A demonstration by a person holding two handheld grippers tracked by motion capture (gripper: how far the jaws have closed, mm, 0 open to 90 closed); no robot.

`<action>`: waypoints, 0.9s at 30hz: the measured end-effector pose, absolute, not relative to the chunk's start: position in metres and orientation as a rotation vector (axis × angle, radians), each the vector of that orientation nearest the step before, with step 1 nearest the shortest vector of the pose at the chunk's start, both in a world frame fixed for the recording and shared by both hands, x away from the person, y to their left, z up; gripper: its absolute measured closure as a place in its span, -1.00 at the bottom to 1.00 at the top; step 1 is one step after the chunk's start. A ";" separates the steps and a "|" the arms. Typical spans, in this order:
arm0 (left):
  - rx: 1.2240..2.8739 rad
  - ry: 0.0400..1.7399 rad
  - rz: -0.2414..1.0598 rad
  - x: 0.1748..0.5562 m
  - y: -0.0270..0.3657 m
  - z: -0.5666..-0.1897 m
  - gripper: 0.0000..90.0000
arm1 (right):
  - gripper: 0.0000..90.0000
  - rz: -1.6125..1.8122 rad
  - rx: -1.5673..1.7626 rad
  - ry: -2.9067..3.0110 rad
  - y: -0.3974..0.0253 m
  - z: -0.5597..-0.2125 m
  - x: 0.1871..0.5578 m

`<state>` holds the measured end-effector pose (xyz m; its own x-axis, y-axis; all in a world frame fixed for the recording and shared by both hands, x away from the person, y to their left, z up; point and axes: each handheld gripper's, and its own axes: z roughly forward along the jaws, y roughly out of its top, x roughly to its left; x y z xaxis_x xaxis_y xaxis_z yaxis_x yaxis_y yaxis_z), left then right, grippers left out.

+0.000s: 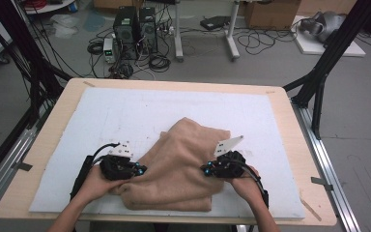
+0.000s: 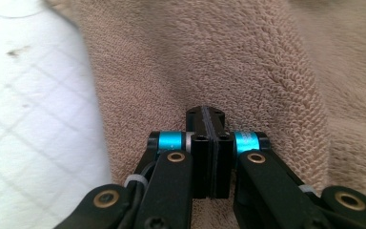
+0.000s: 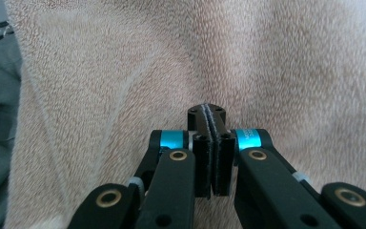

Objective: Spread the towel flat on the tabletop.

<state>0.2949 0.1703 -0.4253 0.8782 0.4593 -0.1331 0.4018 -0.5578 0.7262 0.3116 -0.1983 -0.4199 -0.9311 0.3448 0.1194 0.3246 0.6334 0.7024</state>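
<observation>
Lying crumpled across the near middle of the tabletop [image 1: 53, 121], a tan towel [image 1: 183, 159] rested on a white mat [image 1: 125, 111]. At its left edge, the left claw [image 1: 142, 169] had its jaws pressed fully together; the left gripper view showed the towel [image 2: 181, 62] right behind the claw [image 2: 206, 113], though whether any cloth was caught between them could not be told. At the towel's right edge, the right claw [image 1: 204, 169] was likewise clamped closed [image 3: 206, 110], a thin pale line showing between its pads.
</observation>
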 end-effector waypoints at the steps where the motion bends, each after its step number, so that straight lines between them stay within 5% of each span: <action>1: 2.227 0.610 0.083 0.293 0.169 -0.425 0.98 | 0.99 1.203 0.580 2.813 -0.200 -0.420 0.309; 6: 2.186 0.604 0.082 0.294 0.170 -0.418 0.95 | 0.87 1.210 0.589 2.768 -0.205 -0.413 0.308; 9: 2.131 0.637 0.102 0.303 0.178 -0.406 0.65 | 0.58 1.256 0.690 2.676 -0.217 -0.406 0.315; 16: 2.085 0.746 0.217 0.331 0.190 -0.397 0.66 | 0.37 1.180 0.802 2.662 -0.233 -0.422 0.321; 24: 2.275 0.798 0.107 0.349 0.165 -0.433 0.30 | 0.47 1.121 0.807 2.686 -0.228 -0.439 0.319; 26: 2.257 0.776 0.094 0.348 0.163 -0.433 0.67 | 0.69 1.126 0.791 2.694 -0.228 -0.438 0.320; 27: 2.261 0.760 0.089 0.347 0.162 -0.433 0.67 | 0.69 1.126 0.791 2.694 -0.228 -0.438 0.320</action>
<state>0.3468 0.1623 -0.4327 0.8224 0.5469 -0.1566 0.4956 -0.5535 0.6694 0.3197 -0.2276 -0.4384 -0.8569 0.5074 0.0907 0.4211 0.5878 0.6908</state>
